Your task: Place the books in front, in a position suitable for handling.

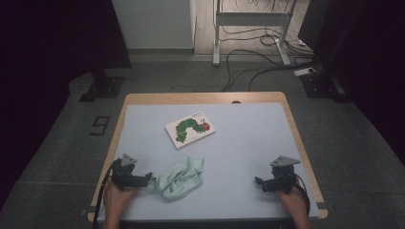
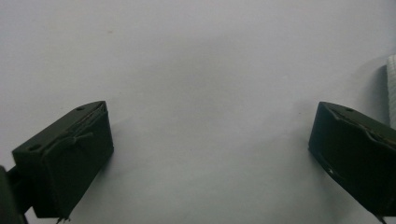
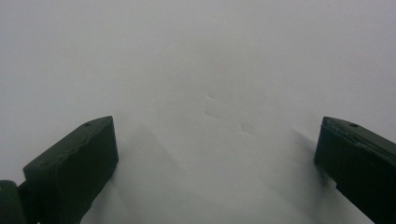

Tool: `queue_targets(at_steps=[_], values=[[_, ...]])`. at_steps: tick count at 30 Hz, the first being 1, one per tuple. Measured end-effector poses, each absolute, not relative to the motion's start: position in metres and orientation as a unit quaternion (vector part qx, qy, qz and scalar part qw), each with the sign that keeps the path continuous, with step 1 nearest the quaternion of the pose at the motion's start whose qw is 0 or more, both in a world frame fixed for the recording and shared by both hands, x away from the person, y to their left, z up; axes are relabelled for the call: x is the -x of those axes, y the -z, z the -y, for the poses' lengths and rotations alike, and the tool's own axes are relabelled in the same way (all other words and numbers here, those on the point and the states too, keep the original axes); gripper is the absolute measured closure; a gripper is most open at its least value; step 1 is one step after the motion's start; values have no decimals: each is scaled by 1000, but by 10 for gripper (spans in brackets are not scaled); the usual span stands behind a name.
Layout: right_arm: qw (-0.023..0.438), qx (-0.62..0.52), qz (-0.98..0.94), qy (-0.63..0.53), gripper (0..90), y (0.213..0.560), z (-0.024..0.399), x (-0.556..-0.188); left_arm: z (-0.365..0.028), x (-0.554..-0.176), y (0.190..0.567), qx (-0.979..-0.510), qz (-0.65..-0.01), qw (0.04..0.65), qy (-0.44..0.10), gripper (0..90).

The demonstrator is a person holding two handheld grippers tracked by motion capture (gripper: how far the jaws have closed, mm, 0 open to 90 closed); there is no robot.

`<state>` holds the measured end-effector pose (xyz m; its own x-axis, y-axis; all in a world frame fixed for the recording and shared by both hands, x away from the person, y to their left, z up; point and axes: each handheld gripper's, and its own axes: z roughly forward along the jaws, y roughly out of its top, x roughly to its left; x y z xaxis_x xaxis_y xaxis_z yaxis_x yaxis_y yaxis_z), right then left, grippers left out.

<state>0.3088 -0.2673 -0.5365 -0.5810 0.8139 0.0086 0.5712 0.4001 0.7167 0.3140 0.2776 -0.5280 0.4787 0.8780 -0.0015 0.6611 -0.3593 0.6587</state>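
Note:
A crumpled pale green cloth point(image 1: 179, 177) lies on the light blue mat point(image 1: 248, 138) near the front left. A white picture book point(image 1: 190, 130) with a green caterpillar on its cover lies flat behind it, near the middle. My left gripper point(image 1: 148, 180) rests low on the mat and points right, its tips at the cloth's left edge. In the left gripper view the left gripper point(image 2: 210, 112) is open over bare mat, with a strip of the cloth point(image 2: 391, 88) at the right edge. My right gripper point(image 1: 258, 182) sits at the front right, pointing left. The right gripper point(image 3: 217, 123) is open over bare mat.
The mat covers a wooden table point(image 1: 205, 98) whose rim shows at the back and sides. Beyond the table, cables point(image 1: 253, 67) trail over a grey floor below a metal frame point(image 1: 250, 19). Dark stands flank both sides.

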Motion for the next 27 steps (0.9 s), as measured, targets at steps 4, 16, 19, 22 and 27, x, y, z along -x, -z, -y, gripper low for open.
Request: queue_targets(at_steps=[4, 16, 19, 22, 27], values=[[174, -423, -818, -348, 0, 536, 267, -309, -278, -314, 528, -805, -478, 303, -179, 0], [174, -424, -818, -347, 0, 536, 267, -309, -278, -314, 528, -805, -478, 303, -178, 0], [173, -425, -819, -346, 0, 536, 267, -309, -278, -314, 528, -804, -479, 304, -176, 0], [173, -430, -816, -344, 0, 536, 266, -309, -278, -314, 528, -804, -479, 304, -177, 0], [170, -434, -817, -339, 0, 532, 263, -310, -278, -314, 528, -804, -479, 305, -177, 0]])
